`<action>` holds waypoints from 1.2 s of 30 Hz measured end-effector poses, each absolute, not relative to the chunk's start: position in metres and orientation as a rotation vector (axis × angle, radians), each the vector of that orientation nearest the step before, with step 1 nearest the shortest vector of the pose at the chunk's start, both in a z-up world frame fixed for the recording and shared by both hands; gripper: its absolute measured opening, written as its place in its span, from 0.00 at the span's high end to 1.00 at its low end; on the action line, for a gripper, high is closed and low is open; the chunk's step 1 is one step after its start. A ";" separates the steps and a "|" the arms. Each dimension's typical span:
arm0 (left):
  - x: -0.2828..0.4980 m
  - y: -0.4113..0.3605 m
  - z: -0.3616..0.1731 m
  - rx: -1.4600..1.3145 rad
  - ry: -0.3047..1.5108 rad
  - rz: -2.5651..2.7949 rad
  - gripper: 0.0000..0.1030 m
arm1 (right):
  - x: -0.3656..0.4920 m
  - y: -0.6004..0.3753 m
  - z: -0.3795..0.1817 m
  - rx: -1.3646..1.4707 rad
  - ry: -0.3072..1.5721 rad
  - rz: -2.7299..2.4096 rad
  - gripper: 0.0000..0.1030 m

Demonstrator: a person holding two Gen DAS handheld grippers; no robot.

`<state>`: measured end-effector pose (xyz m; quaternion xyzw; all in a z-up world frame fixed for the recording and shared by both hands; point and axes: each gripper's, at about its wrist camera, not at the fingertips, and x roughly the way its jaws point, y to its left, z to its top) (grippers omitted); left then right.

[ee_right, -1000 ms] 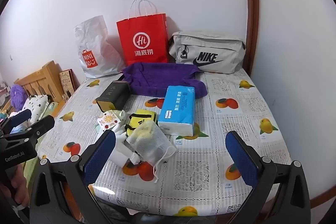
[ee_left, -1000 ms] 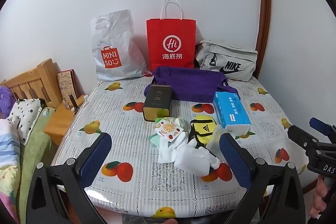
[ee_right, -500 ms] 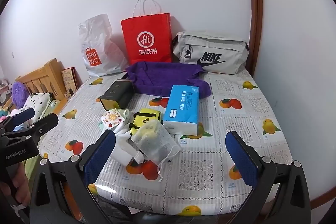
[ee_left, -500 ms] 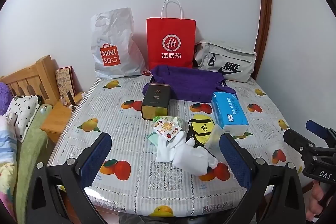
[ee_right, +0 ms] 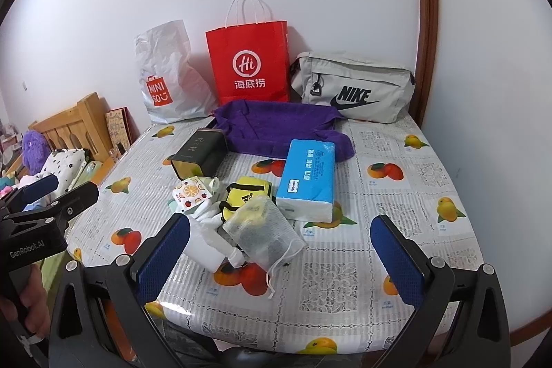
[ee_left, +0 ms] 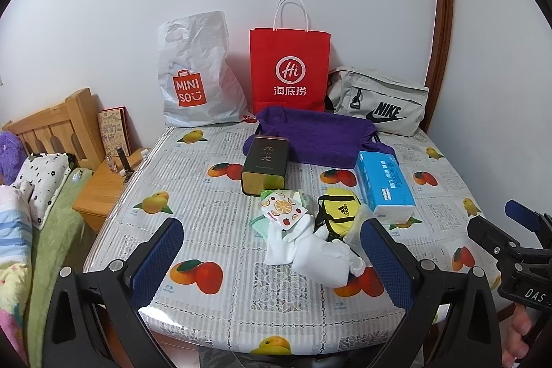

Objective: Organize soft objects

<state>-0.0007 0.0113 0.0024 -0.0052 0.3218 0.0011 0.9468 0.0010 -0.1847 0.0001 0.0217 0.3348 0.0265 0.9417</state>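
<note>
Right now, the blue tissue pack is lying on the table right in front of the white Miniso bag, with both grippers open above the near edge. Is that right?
Not quite. The blue tissue pack lies well to the right, in front of the purple cloth and grey Nike bag, not the white Miniso bag. The right wrist view shows it. Both the left gripper and the right gripper are open.

**Both grippers spread wide, holding nothing**

The left gripper is level, its blue-padded fingers set far apart with nothing between them. The right gripper is level alongside it, jaws equally wide and bare. A hand grasps the left gripper's handle.
</note>
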 end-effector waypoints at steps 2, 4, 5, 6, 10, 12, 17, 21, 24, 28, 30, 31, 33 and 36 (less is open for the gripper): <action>-0.001 0.011 0.004 -0.010 0.654 0.005 0.00 | 0.001 -0.184 0.000 0.044 0.683 0.054 0.00; -0.002 0.011 0.003 -0.009 0.651 0.005 0.00 | 0.001 -0.184 0.000 0.044 0.683 0.053 0.00; -0.002 0.011 0.003 -0.008 0.652 0.005 0.00 | 0.001 -0.184 0.000 0.045 0.683 0.053 0.00; -0.003 0.012 0.002 -0.010 0.649 0.007 0.00 | 0.000 -0.184 0.000 0.045 0.683 0.053 0.00; -0.003 0.012 0.002 -0.008 0.650 0.009 0.00 | 0.001 -0.185 0.000 0.044 0.685 0.053 0.00; -0.004 0.012 0.003 -0.007 0.649 0.010 0.00 | 0.001 -0.185 0.000 0.045 0.685 0.053 0.00; -0.004 0.012 0.002 -0.007 0.649 0.009 0.00 | 0.001 -0.185 0.000 0.044 0.685 0.053 0.00; -0.005 0.012 0.004 0.002 0.645 0.016 0.00 | 0.001 -0.185 0.000 0.046 0.685 0.052 0.00; -0.005 0.012 0.005 0.003 0.644 0.013 0.00 | 0.001 -0.185 0.000 0.045 0.684 0.055 0.00; -0.005 0.012 0.005 0.003 0.645 0.013 0.00 | 0.000 -0.183 -0.001 0.045 0.684 0.056 0.00; -0.005 0.012 0.005 0.005 0.645 0.012 0.00 | -0.001 -0.182 -0.001 0.046 0.684 0.056 0.00; -0.005 0.011 0.005 0.005 0.646 0.014 0.00 | -0.001 -0.181 -0.001 0.045 0.683 0.057 0.00; -0.006 0.011 0.005 0.004 0.646 0.013 0.00 | -0.001 -0.181 -0.001 0.044 0.683 0.058 0.00; -0.006 0.011 0.004 0.005 0.646 0.015 0.00 | -0.001 -0.181 -0.001 0.045 0.684 0.058 0.00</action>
